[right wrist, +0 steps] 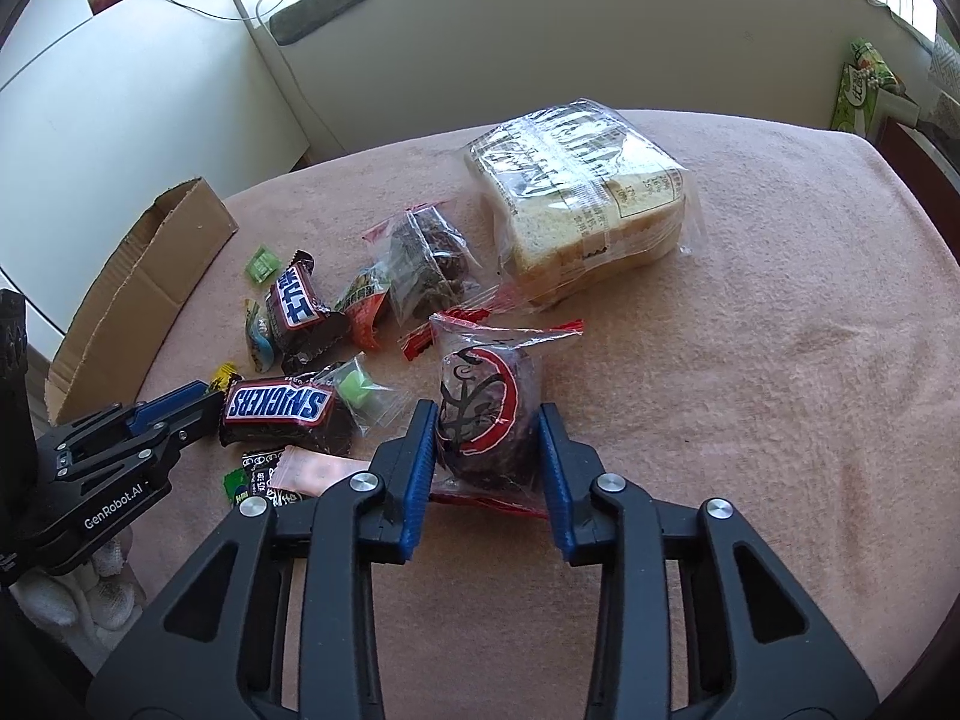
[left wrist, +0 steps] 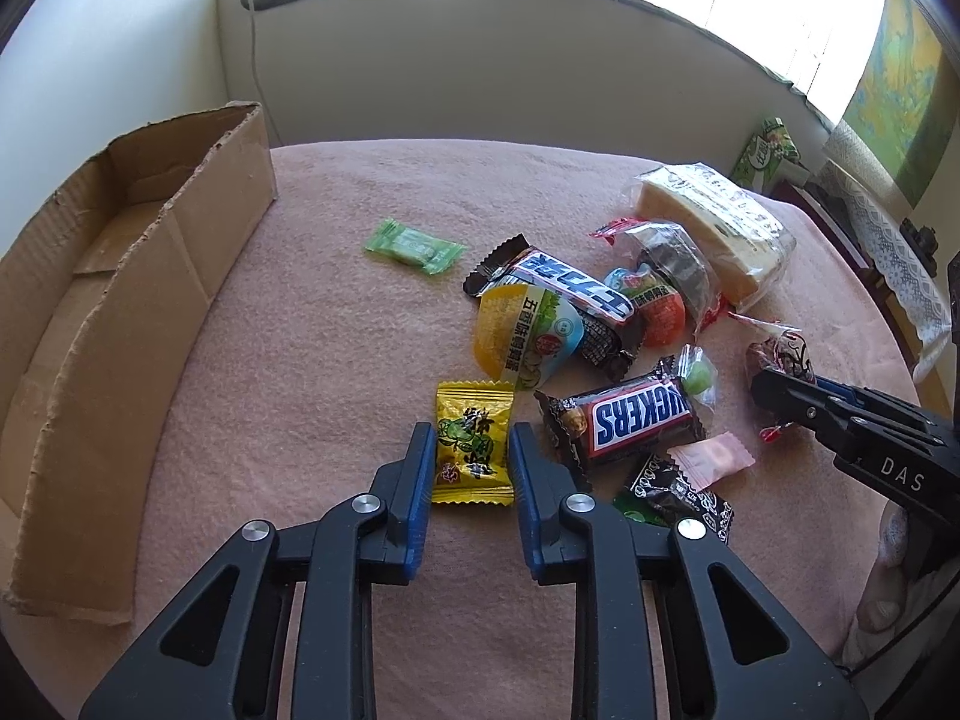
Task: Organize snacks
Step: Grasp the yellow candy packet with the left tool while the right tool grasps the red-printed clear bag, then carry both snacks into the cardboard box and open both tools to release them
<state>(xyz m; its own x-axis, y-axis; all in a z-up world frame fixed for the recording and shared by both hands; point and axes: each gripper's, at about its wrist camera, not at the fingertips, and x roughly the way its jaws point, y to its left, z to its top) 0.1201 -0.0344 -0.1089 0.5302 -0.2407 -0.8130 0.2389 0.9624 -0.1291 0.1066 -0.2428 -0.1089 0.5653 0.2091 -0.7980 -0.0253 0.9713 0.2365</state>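
- Snacks lie scattered on the pink cloth (left wrist: 336, 360); the open cardboard box (left wrist: 120, 312), largest thing here, stands at its left edge, well apart from the pile and seemingly the place to sort into.
- Bagged bread (right wrist: 591, 204) lies farthest back, untouched.
- Dark cake in a clear red-trimmed wrapper (right wrist: 486, 420) sits between the fingers of the right gripper (right wrist: 487, 456), which are spread about its width and look to be just touching the film; whether they pinch is unclear. Closing gently would probably spare the soft cake.
- Snickers bar (left wrist: 636, 417) lies just right of the left gripper.
- Yellow candy packet (left wrist: 474, 441) lies flat between the spread fingers of the left gripper (left wrist: 471, 450), seemingly unsqueezed; a low, centred pinch should keep the slick foil from slipping.
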